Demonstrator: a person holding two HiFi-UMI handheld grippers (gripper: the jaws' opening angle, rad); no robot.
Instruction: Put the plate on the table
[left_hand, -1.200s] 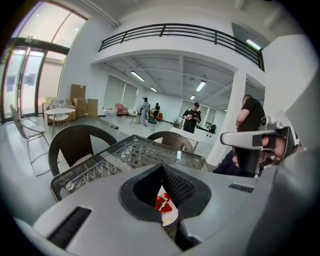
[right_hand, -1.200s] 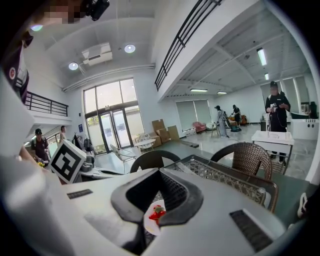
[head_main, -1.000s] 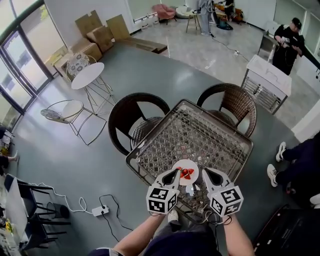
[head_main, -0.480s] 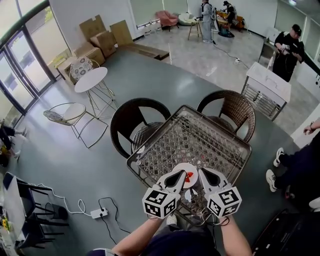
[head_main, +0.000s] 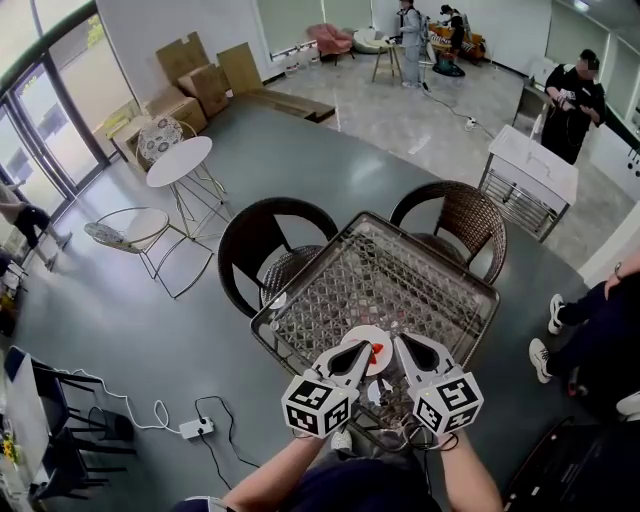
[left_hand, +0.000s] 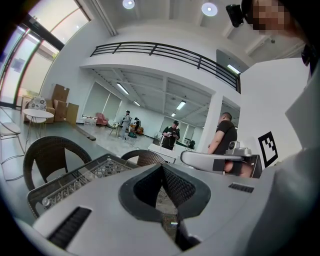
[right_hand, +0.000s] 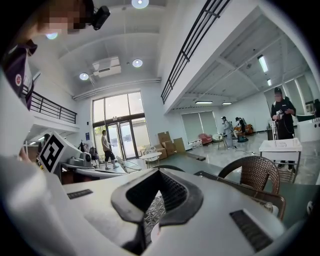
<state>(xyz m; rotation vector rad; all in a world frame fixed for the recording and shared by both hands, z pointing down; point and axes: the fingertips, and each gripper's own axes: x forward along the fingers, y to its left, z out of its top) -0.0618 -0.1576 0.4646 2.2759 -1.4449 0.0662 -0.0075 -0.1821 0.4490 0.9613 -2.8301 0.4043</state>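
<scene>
A small white plate (head_main: 380, 335) with a red piece (head_main: 376, 349) on it lies on the glass-topped wicker table (head_main: 300, 292), close to the near edge. My left gripper (head_main: 363, 349) hangs over the plate's near left rim, its jaws pressed together with nothing between them. My right gripper (head_main: 400, 341) hovers just right of the plate, also shut and empty. In the left gripper view the jaws (left_hand: 162, 166) meet at their tips above the table top. In the right gripper view the jaws (right_hand: 159, 172) meet the same way.
Two dark wicker chairs (head_main: 262, 235) (head_main: 460, 210) stand at the table's far side. A white round side table (head_main: 180, 155) and wire chairs are at the left. A power strip (head_main: 195, 427) lies on the floor. People stand at the back right (head_main: 572, 95).
Both grippers have drifted slightly nearer each other, and the left one now overlaps the plate's near rim. The plate has stayed where it was.
</scene>
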